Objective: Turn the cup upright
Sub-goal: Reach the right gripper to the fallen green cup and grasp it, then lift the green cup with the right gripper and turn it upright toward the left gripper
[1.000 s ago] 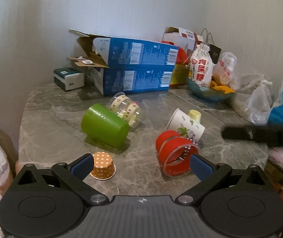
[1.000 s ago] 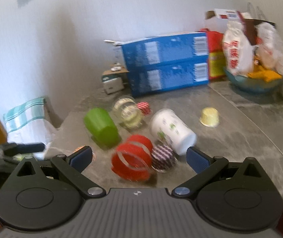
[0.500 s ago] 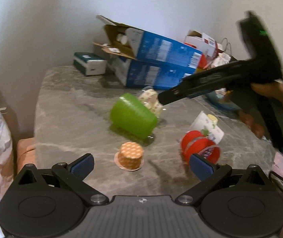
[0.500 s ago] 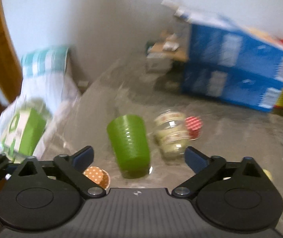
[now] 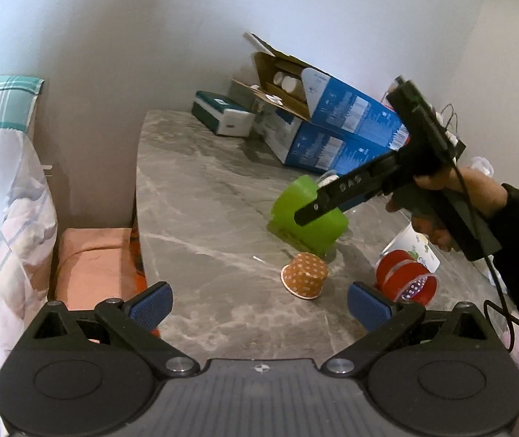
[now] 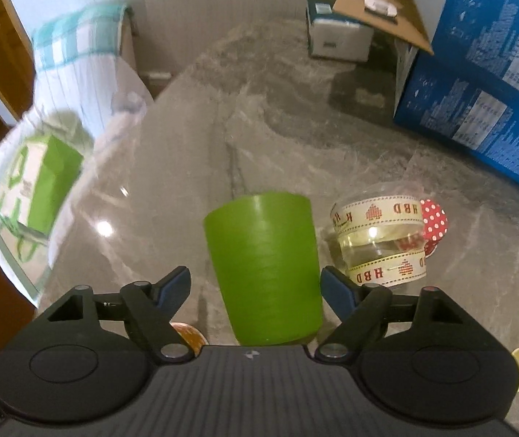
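Marbled tabletop [image 6: 295, 138] carried the green cup [image 6: 263, 266] lying on its side; right gripper [image 6: 255, 287] straddled it, jaws apart, nothing flipped yet; left gripper [image 5: 259, 304] hung apart, empty

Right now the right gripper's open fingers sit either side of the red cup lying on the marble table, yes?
Not quite: the cup between the right gripper's open fingers is the green cup, not a red one. The right wrist view shows it lying on its side on the marble table, as you said.
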`<move>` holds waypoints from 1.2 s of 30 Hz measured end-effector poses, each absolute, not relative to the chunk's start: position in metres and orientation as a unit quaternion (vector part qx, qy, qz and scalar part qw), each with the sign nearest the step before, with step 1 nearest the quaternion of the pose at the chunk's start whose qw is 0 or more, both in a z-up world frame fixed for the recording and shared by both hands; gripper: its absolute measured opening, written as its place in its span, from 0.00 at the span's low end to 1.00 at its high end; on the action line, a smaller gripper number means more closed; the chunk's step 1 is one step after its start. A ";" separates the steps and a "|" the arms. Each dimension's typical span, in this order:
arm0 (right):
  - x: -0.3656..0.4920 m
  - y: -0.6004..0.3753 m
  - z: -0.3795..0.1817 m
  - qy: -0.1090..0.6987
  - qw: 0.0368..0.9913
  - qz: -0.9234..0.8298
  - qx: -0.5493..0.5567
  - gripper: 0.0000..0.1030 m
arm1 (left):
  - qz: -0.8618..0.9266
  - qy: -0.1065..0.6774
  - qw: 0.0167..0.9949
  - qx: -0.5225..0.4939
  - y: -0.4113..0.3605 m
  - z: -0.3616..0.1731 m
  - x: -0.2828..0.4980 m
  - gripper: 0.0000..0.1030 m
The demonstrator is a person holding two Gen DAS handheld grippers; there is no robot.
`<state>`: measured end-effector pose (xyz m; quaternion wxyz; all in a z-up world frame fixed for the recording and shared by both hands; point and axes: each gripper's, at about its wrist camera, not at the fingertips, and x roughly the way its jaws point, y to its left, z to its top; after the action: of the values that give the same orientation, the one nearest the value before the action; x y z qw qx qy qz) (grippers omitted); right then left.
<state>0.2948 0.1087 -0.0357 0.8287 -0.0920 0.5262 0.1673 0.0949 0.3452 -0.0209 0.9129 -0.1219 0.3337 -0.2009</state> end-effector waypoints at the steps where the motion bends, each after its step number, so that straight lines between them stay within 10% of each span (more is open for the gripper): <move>1: 0.296 0.111 -0.037 0.530 0.827 0.161 -0.098 0.77 | -0.199 0.333 0.913 -0.124 0.346 -0.021 0.094 1.00; 22: 0.180 0.103 0.050 0.465 0.871 0.159 -0.008 0.63 | -0.188 0.296 0.921 -0.170 0.397 -0.007 0.036 1.00; 36: 0.086 0.081 -0.051 0.521 0.830 0.109 0.165 0.63 | -0.201 0.358 0.899 -0.151 0.381 -0.015 0.026 1.00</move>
<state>0.0859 0.0807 -0.0505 0.8303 0.1650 0.5212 0.1086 0.0262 0.3809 -0.0153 0.8993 -0.1512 0.3576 -0.2011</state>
